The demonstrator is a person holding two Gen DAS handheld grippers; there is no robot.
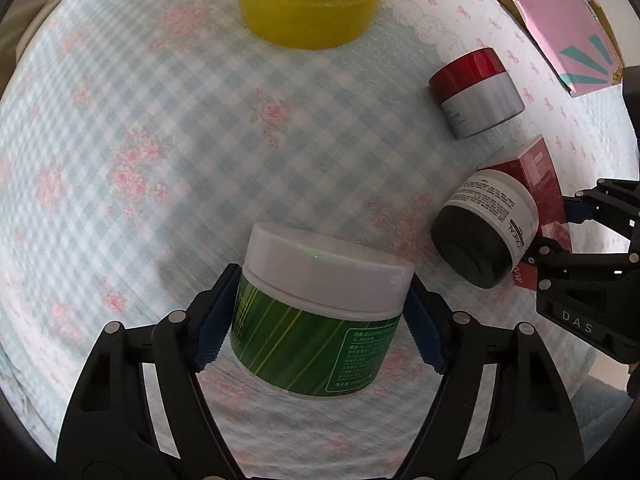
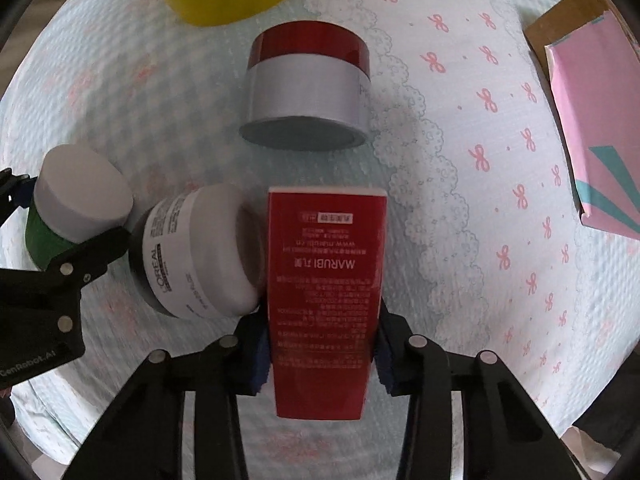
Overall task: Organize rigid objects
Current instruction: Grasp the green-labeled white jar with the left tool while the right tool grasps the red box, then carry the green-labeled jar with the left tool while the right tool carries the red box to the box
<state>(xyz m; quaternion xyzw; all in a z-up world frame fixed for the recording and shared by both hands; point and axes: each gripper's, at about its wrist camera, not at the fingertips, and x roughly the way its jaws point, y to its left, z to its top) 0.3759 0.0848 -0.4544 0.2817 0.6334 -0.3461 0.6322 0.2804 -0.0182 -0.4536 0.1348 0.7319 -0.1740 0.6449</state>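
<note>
My left gripper is shut on a green jar with a white lid, its blue pads against the jar's sides; the jar also shows in the right wrist view. My right gripper is shut on a red Marubi box, seen in the left wrist view at the right. A white L'Oreal jar lies on its side touching the box's left face, also in the left wrist view. A red-lidded silver jar stands beyond the box.
A yellow tape roll lies at the far side of the checked floral cloth. A pink box on brown cardboard sits at the far right. The left gripper's body is close to the L'Oreal jar.
</note>
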